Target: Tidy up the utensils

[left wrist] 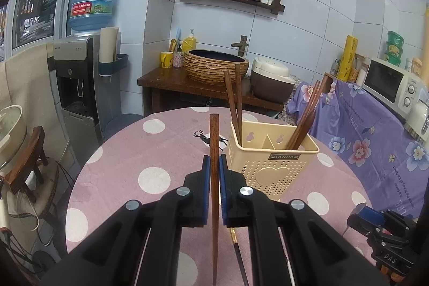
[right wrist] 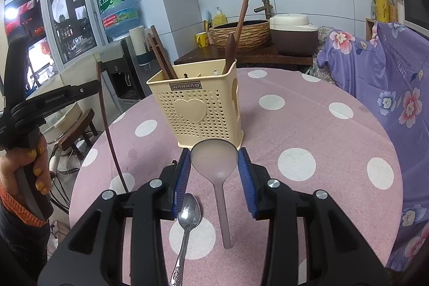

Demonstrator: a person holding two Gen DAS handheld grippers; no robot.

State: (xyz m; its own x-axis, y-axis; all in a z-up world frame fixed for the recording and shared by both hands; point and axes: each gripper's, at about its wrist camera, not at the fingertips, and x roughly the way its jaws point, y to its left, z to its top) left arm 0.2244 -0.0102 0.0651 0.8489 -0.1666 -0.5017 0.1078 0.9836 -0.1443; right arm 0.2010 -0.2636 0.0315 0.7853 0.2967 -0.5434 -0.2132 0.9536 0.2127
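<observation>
A kitchen scene seen from two hand-held grippers above a round table [left wrist: 128, 152] covered in a pink cloth with white polka dots; a cream perforated utensil holder [left wrist: 270, 165] with a raised heart on its front stands near the table's middle.

From the left wrist view, the left gripper [left wrist: 213, 168] is clenched on a brown wooden chopstick [left wrist: 214, 141]; the stick stands upright between the blue pads, its blunt end toward 12 o'clock and its tapered end running down past the frame's bottom; the holder stands just beyond, at about 1 o'clock from the fingertips; two more chopsticks [left wrist: 233, 103] lean in its left compartment and wooden handles [left wrist: 308, 114] lean in its right one; another dark utensil lies on the cloth below the gripper, mostly hidden.

From the right wrist view, the right gripper [right wrist: 214, 168] grasps a translucent grey ladle [right wrist: 214, 157] by the sides of its bowl; the handle points toward 6 o'clock; the holder stands at 12 o'clock, right behind the bowl; a metal spoon [right wrist: 189, 216] lies on the cloth at 7 o'clock, bowl up; at 9 o'clock a hand [right wrist: 24, 168] with yellow-painted nails grips the other tool's handle.
</observation>
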